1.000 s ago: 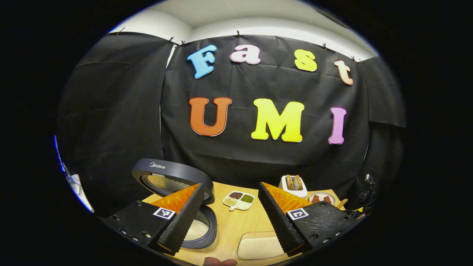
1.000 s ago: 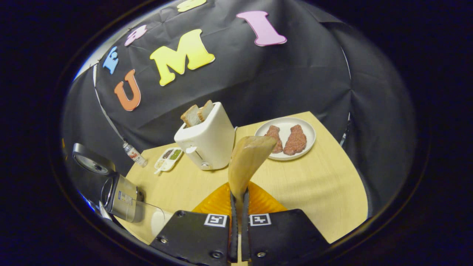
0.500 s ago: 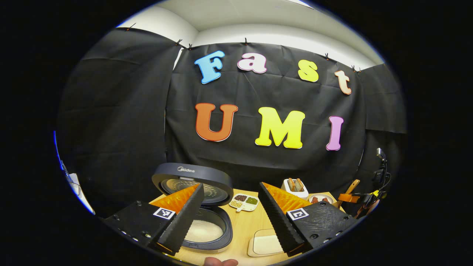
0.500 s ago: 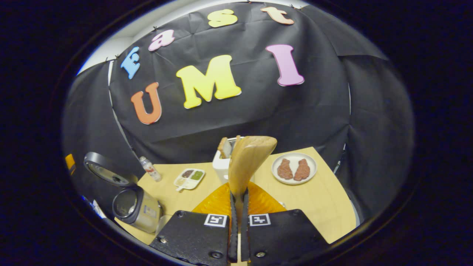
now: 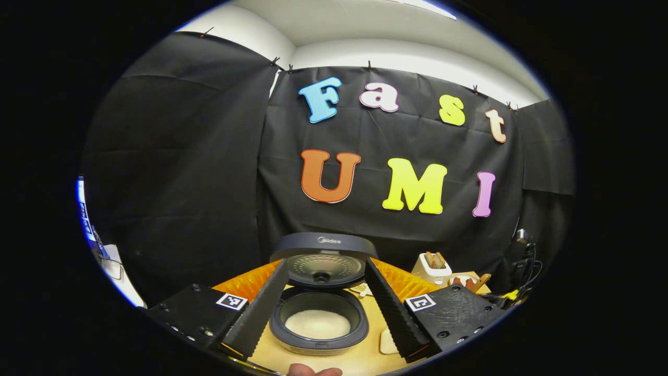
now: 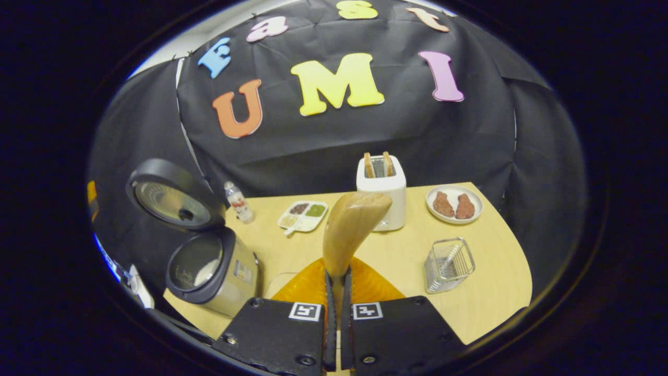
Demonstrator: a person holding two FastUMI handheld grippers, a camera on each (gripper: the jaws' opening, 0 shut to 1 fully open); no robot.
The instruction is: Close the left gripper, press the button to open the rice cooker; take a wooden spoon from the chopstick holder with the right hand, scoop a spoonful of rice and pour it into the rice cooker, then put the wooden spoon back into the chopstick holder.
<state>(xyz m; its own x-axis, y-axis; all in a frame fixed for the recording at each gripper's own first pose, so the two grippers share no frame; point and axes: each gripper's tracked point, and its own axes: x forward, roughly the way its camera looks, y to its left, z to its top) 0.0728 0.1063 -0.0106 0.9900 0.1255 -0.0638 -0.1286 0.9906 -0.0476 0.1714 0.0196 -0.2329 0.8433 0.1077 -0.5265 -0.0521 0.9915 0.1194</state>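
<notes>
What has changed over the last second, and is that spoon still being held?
The right gripper has pulled back and up from the toaster, so the chopstick holder now shows on the table. The left gripper has swung to face the rice cooker squarely. Unchanged: the wooden spoon stays clamped, the left gripper stays open, the cooker's lid stays up.
</notes>
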